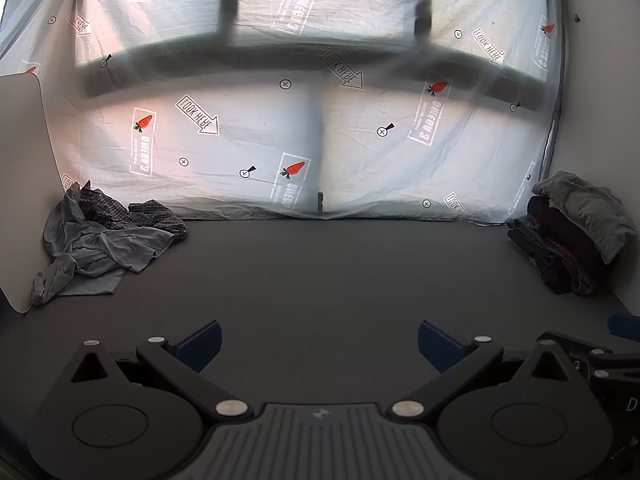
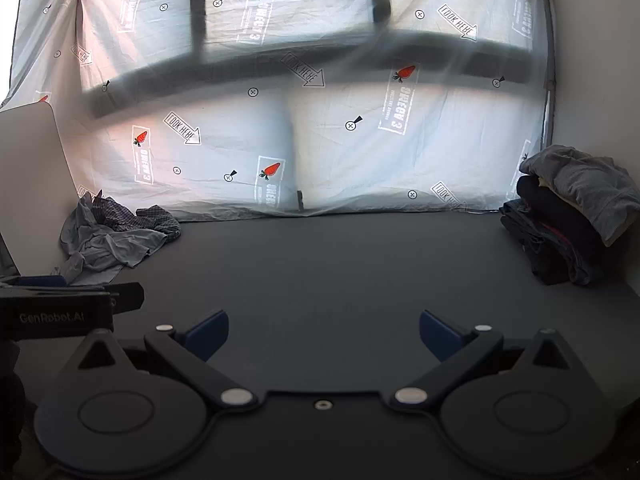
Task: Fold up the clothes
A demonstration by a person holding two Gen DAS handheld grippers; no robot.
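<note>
A crumpled heap of unfolded clothes (image 1: 104, 240), a grey shirt over a dark checked one, lies at the far left of the dark table (image 1: 320, 272); the right wrist view shows the heap (image 2: 116, 236) too. A stack of folded clothes (image 1: 576, 228) with a grey piece on top sits at the far right (image 2: 576, 208). My left gripper (image 1: 319, 344) hovers over the near middle of the table, open, nothing between its blue pads. My right gripper (image 2: 324, 334) is open and empty beside it.
A white printed sheet (image 1: 320, 140) with carrots and arrows hangs behind the table. A white board (image 1: 20, 180) stands at the left edge, and a white wall (image 1: 600, 120) closes the right. The left gripper's body (image 2: 60, 308) shows at the left of the right wrist view.
</note>
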